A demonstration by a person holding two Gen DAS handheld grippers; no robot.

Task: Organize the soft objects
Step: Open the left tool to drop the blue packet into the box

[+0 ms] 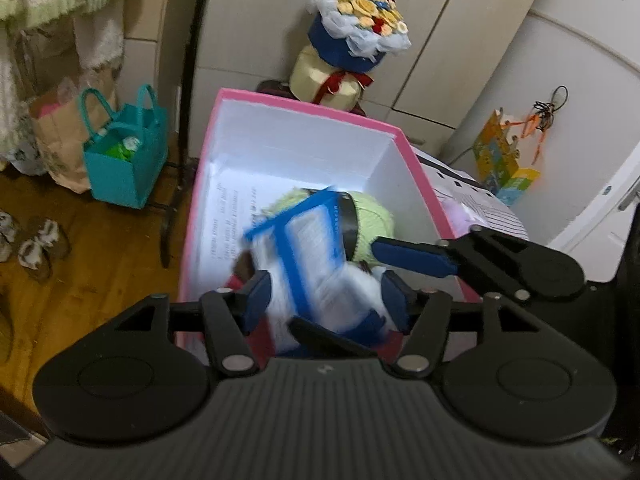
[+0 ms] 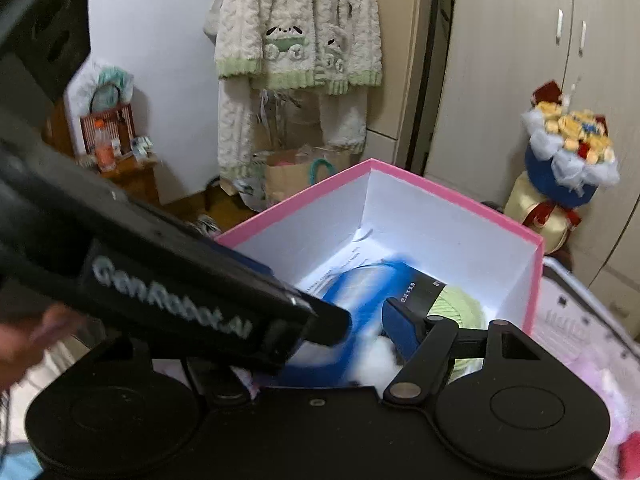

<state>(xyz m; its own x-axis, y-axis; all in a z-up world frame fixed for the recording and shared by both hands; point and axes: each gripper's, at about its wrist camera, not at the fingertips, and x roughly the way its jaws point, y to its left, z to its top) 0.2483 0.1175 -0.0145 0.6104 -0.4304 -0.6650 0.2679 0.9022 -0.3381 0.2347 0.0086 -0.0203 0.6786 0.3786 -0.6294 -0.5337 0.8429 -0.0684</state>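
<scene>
Where the lower half of the left wrist view is filled by the black body of the left gripper [image 1: 326, 300], a blurred white soft pack with a blue-framed label [image 1: 304, 264] is seen between its blue pads [image 1: 256, 298], over the near end of the pink box [image 1: 308, 106]. Whether the pads press on the pack cannot be told, as it is smeared by motion. The right gripper [image 1: 380, 276] is seen entering from the right of that frame, its jaws set wide apart on either side of the pack; contact cannot be judged. In the centre of the frame, a green yarn ball with a black band [image 1: 370, 210] lies on the box's white floor beside a printed sheet [image 1: 230, 208].

The box is set on a pale patterned surface [image 2: 568, 320], seen at the right of the right wrist view. At the left of the left wrist view, a wooden floor [image 1: 100, 264] is shown with a teal bag [image 1: 126, 168] standing on it. A flower arrangement on stacked round boxes [image 1: 352, 44] is placed at the upper centre, before cream cupboard doors [image 1: 448, 32]. In the upper centre of the right wrist view, a cream and green knitted garment [image 2: 298, 28] is hung against the wall. A blurred hand [image 2: 28, 336] is visible at the lower left edge.
</scene>
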